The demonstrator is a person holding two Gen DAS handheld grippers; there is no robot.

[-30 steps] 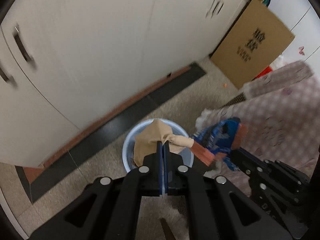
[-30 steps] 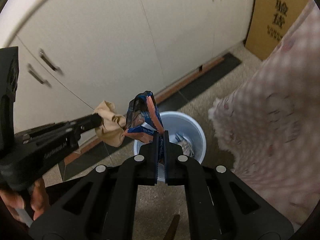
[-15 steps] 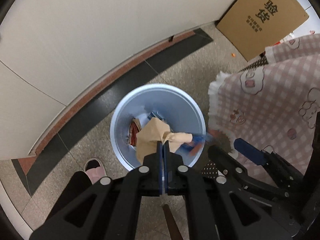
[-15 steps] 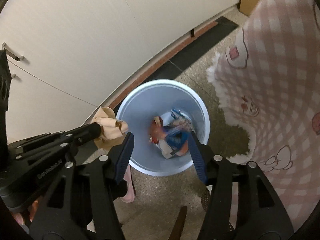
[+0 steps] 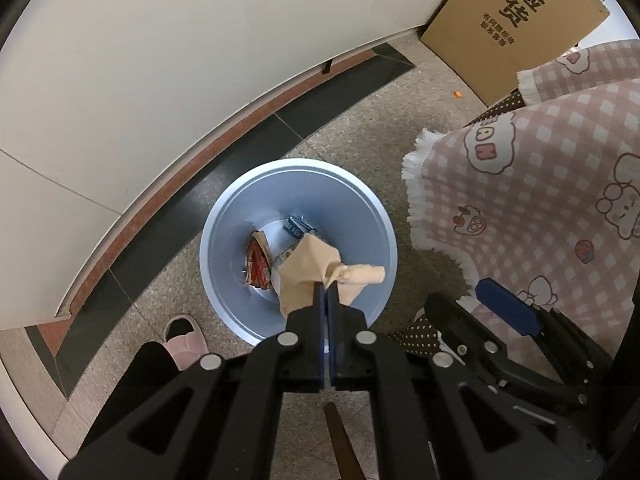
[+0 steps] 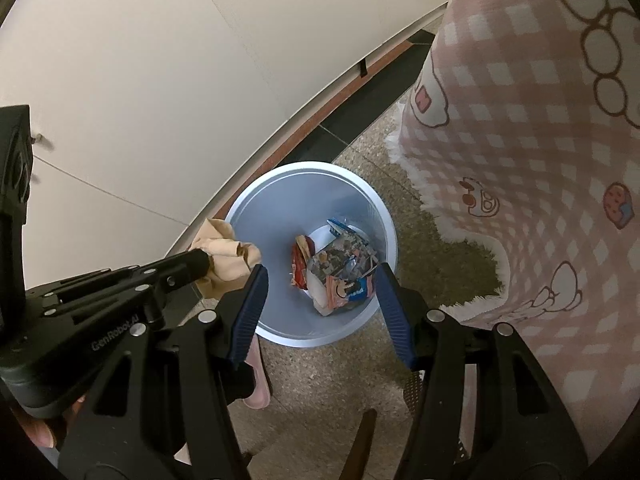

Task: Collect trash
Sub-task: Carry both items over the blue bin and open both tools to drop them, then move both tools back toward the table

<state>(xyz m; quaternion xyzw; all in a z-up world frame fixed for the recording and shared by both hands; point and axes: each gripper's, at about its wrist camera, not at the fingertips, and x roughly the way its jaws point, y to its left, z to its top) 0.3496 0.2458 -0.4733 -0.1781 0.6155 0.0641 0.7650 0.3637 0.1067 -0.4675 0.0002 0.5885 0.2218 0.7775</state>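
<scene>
A light blue trash bin (image 5: 224, 264) stands on the floor beside the white cabinets; it also shows in the right wrist view (image 6: 256, 208). My left gripper (image 5: 325, 292) is shut on a crumpled tan paper (image 5: 312, 268) and holds it above the bin's near rim. The tan paper shows at the bin's left edge in the right wrist view (image 6: 224, 252). My right gripper (image 6: 320, 276) is open and empty above the bin. A blue and orange snack wrapper (image 6: 344, 276) lies inside the bin with other wrappers (image 5: 256, 264).
A pink checked tablecloth (image 5: 540, 200) hangs at the right, close to the bin. A cardboard box (image 5: 516, 24) leans at the back right. White cabinets (image 5: 160, 80) run behind the bin. A pink slipper (image 5: 184, 336) is on the floor at the left.
My right gripper opened and the blue and orange wrapper dropped into the bin. Both grippers tilted down over the bin. My left gripper still holds the tan paper.
</scene>
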